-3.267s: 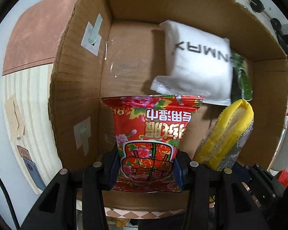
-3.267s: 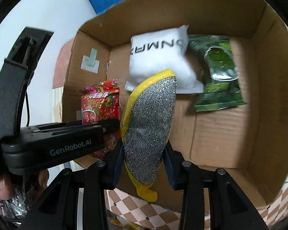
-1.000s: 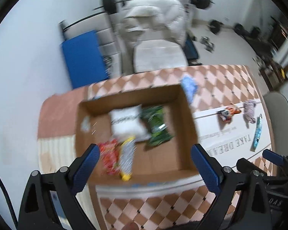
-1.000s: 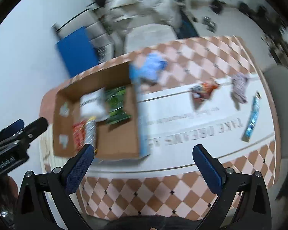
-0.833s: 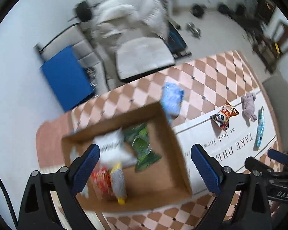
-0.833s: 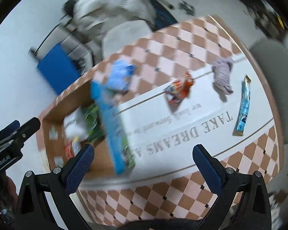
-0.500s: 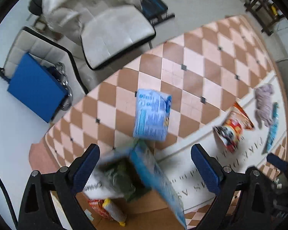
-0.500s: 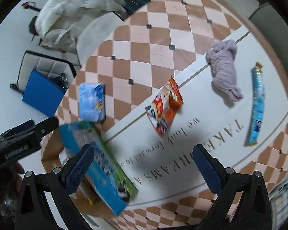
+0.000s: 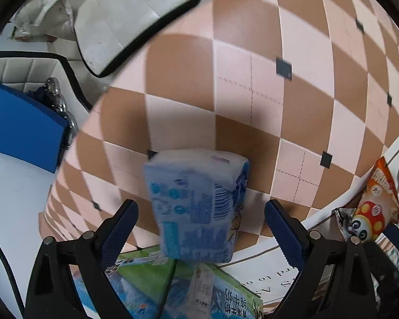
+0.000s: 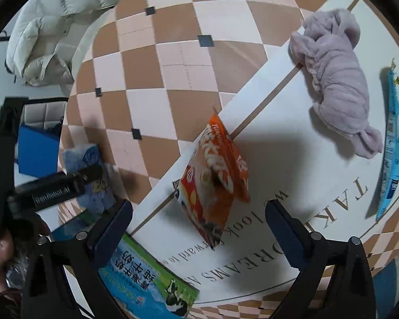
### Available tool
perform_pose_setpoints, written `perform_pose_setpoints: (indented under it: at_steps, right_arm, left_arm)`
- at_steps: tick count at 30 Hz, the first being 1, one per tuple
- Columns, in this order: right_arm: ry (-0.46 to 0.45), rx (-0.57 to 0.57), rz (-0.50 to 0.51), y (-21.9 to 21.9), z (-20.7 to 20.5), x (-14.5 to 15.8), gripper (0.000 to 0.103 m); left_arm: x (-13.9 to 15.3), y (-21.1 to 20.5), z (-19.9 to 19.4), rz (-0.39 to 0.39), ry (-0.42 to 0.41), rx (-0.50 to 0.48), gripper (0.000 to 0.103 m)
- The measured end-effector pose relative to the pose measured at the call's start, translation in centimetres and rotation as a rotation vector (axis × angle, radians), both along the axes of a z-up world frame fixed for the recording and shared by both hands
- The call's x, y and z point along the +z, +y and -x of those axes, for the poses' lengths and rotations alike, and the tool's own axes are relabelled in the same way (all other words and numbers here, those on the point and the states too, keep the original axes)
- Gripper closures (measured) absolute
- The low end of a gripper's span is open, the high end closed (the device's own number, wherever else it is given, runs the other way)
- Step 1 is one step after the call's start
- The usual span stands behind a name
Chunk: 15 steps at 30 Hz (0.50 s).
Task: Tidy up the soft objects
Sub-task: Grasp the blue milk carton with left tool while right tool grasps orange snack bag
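Note:
My left gripper point(image 9: 199, 226) is open, its fingers on either side of a blue tissue pack point(image 9: 196, 204) that lies on the checkered table, apart from both pads. The pack also shows in the right wrist view point(image 10: 85, 164), behind the left gripper's body. My right gripper point(image 10: 199, 223) is open above an orange snack bag point(image 10: 215, 172) standing on the white runner. A lilac plush toy point(image 10: 332, 79) and a long blue sachet point(image 10: 393, 143) lie farther right.
The printed outer wall of the cardboard box point(image 9: 178, 289) sits just below the tissue pack; it also shows in the right wrist view point(image 10: 143, 279). The orange bag point(image 9: 372, 202) shows at the left view's right edge. A white chair and blue pad stand beyond the table edge.
Both grippers let go of the red packet and the sponge in the box, opened, rose and swung right, then dropped close over the tissue pack and the orange bag.

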State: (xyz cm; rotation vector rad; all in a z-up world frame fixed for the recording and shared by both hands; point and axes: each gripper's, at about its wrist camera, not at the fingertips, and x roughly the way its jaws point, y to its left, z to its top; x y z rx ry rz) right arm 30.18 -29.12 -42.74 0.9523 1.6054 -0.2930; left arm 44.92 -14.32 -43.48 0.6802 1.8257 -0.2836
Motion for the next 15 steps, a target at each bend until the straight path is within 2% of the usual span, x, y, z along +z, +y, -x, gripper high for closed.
perform_pose_setpoints:
  at_steps: [2,3,4,6,7,11,15]
  right_arm:
    - [0.006,-0.007,-0.009,-0.2,-0.3,-0.6,0.011]
    - [0.016,-0.003,-0.012,-0.1,-0.3,-1.0,0.015]
    - [0.021,0.0,-0.014,0.0,-0.4,-1.2,0.021]
    - [0.03,0.005,-0.007,0.2,-0.2,-1.6,0.038]
    - [0.029,0.008,0.004,0.1,-0.2,-1.6,0.049]
    - [-0.003,0.042,0.036,0.4,0.0,-0.7,0.066]
    - [-0.039,0.098,0.084,0.6,0.2,1.1,0.074]
  left_arm:
    - [-0.6,-0.4,0.5,-0.004,0.007,-0.016,0.006]
    - [-0.7,-0.5,0.7,-0.003,0.007,-0.017,0.015]
    - [-0.9,-0.6,1.0,-0.007,0.015,-0.017,0.031]
    - [-0.8,-0.7,0.9,-0.005,0.021,0.002,0.046]
    - [-0.6,-0.8,0.9,0.006,0.024,0.018,0.051]
    - [0.9,-0.9,1.5,0.04,-0.019,0.042,0.056]
    - [3.9,-0.9,1.5,0.098,-0.061,0.078,0.058]
